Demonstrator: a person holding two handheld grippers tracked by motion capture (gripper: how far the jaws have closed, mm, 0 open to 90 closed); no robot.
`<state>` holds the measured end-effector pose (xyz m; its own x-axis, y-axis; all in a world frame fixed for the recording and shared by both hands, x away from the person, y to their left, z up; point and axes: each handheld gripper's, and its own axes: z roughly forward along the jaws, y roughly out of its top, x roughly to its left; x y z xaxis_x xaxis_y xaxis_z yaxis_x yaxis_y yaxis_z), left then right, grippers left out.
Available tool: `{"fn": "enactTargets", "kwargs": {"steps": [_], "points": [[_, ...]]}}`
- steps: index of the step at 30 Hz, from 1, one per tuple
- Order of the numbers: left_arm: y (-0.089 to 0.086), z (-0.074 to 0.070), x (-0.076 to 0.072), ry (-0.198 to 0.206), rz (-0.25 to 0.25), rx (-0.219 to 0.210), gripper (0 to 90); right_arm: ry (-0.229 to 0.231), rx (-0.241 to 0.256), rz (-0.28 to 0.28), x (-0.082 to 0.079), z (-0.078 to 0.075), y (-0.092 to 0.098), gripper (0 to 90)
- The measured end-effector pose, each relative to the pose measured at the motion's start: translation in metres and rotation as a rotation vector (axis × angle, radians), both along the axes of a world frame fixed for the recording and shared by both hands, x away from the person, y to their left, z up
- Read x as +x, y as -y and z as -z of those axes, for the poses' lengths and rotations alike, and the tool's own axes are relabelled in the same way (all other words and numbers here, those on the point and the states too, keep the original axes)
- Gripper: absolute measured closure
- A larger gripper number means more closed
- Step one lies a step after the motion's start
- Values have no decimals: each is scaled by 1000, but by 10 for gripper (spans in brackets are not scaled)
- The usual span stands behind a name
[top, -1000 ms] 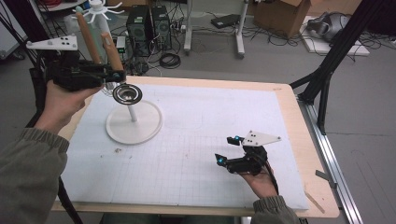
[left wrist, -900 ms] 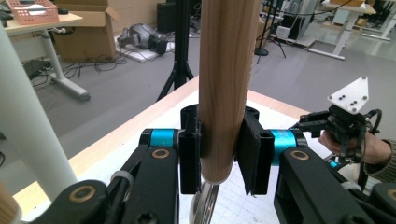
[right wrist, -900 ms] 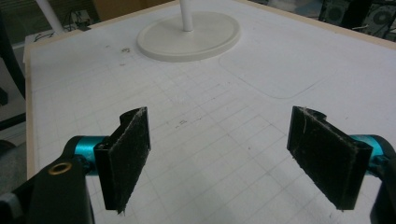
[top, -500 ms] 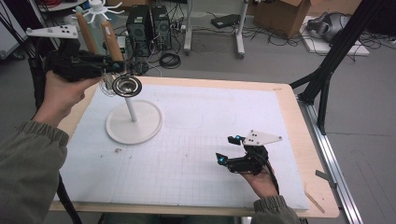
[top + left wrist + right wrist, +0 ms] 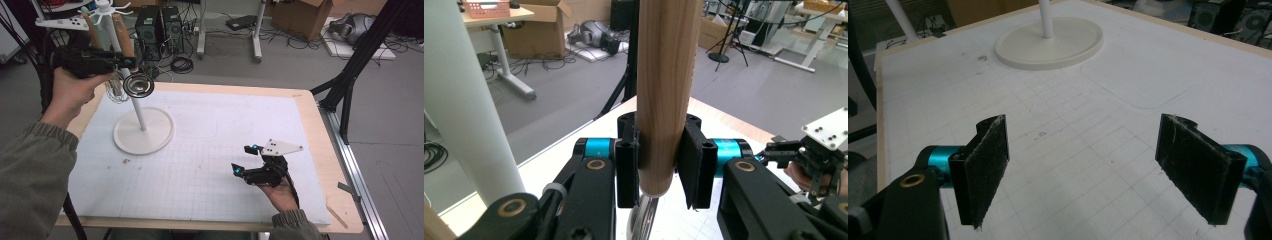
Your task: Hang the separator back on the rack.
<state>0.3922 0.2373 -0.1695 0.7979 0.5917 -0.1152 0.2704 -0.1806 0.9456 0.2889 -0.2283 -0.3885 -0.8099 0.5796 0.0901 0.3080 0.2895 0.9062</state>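
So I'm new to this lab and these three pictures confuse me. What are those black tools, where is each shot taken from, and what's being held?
A person holds a hand-held gripper in each hand. One camera looks down from above; one rides on each tool. The left hand-held gripper is clamped on a wooden-handled metal strainer, raised beside the white round-based rack; its own camera shows the wooden handle between the jaws. The right hand-held gripper rests open, holding nothing, on the white gridded mat.

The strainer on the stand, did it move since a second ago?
Yes. The left gripper, clamped on a wooden handle, lifted the strainer up the stand's pole. The right gripper stayed open on the mat, and the stand stayed put.
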Motion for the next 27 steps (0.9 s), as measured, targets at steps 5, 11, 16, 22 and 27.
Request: {"fn": "enactTargets", "kwargs": {"steps": [5,11,16,22,27], "points": [[-1,1,3,-12,-24,-1,717,1,5,-1,0,0,1,206],[-1,3,3,-13,-65,6,716,5,6,-4,-1,-2,1,206],[-3,7,2,-8,-104,-7,716,4,8,-4,-2,-3,0,206],[-8,12,0,-1,-121,-13,716,7,9,-6,-2,-3,0,206],[-10,13,-5,22,-129,5,711,10,8,-4,-2,-4,0,206]]}}
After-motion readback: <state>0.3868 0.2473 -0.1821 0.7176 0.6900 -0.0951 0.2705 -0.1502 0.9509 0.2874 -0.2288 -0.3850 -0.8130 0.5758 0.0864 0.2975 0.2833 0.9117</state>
